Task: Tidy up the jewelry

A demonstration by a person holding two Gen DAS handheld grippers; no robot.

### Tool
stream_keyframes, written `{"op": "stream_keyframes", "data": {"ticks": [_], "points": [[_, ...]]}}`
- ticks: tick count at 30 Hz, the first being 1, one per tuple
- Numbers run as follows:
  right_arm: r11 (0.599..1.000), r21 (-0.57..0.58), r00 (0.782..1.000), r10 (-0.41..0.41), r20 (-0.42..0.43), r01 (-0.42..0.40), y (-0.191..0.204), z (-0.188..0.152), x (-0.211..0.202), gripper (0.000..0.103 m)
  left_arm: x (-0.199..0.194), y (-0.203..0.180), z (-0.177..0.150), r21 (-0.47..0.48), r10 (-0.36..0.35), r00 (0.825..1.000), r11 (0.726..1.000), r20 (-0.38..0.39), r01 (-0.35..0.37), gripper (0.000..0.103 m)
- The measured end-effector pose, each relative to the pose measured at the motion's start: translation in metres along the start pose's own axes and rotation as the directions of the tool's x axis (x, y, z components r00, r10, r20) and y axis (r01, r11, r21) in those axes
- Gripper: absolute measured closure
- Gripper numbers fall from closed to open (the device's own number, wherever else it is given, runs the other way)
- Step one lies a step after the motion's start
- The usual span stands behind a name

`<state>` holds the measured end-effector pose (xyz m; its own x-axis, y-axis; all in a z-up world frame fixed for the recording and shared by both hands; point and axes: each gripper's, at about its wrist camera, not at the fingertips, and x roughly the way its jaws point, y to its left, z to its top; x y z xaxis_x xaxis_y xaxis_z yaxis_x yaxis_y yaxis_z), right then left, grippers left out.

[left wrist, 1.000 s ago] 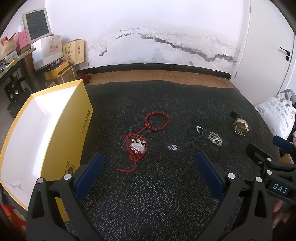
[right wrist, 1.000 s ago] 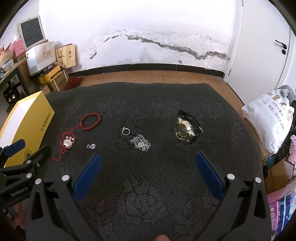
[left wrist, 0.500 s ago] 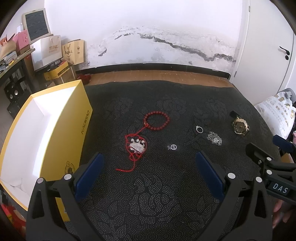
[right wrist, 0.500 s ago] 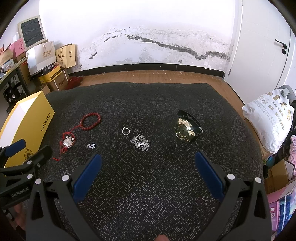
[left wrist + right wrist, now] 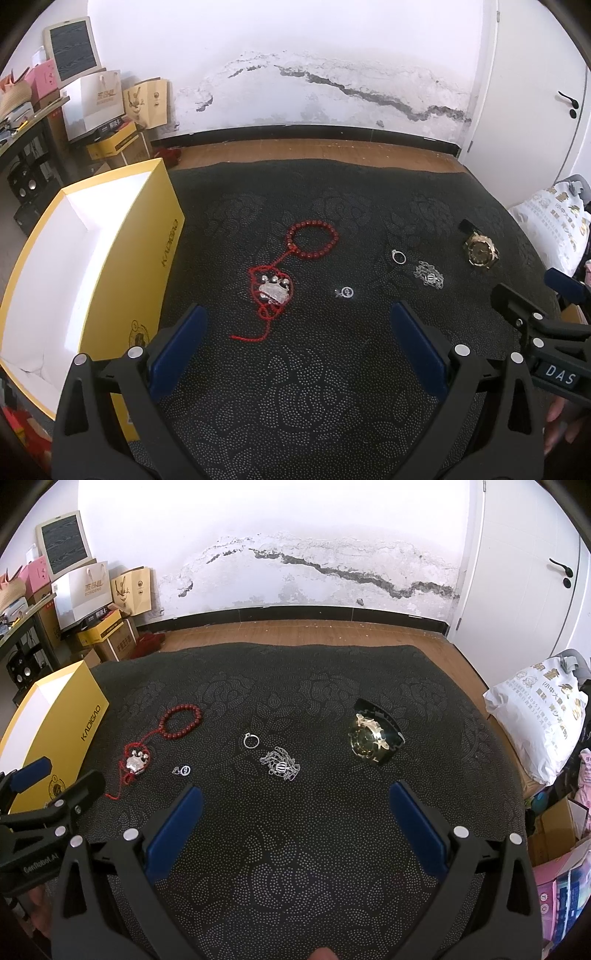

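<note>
Both claws wide open, nothing picked yet.
I see left gripper and right gripper empty; red bracelet, ring, watch on cloth beside box. Cord may snag.

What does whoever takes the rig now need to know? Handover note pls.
Left tool: open, empty. Right tool: open, empty.
On the black cloth: red bead bracelet, red cord with silver charm, small pendant, ring, silver chain, gold watch.
Yellow box: open at the left; none of the jewelry visible inside.
Done: nothing. Left: all six pieces.
</note>
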<state>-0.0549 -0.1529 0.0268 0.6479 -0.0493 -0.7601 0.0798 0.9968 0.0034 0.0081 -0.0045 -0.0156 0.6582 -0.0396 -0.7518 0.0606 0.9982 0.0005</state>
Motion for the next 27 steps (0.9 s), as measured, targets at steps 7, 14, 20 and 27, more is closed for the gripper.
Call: {"op": "stream_keyframes", "data": {"ticks": [7,14,20,27], "points": [[1.0,0.002,1.0,-0.006,0.004,0.006,0.0,-0.001,0.002,0.005,0.002,0.003,0.0,-0.004,-0.004,1.0,1.0,-0.009,0.004,0.006],[1.0,0.013,1.0,-0.007,-0.012,0.007,-0.003,0.001,0.01,0.005,0.016,0.009,-0.005,-0.018,-0.003,0.999,1.0,-0.041,0.002,0.006],[1.0,0.029,1.0,0.009,-0.005,-0.009,-0.011,0.006,0.008,0.005,0.04,0.012,-0.006,-0.022,0.01,0.998,1.0,-0.067,-0.012,0.006],[0.998,0.065,1.0,0.026,-0.017,-0.025,-0.024,0.011,0.014,0.005,0.085,0.012,-0.006,-0.012,0.023,0.994,1.0,-0.109,-0.025,0.006]]}}
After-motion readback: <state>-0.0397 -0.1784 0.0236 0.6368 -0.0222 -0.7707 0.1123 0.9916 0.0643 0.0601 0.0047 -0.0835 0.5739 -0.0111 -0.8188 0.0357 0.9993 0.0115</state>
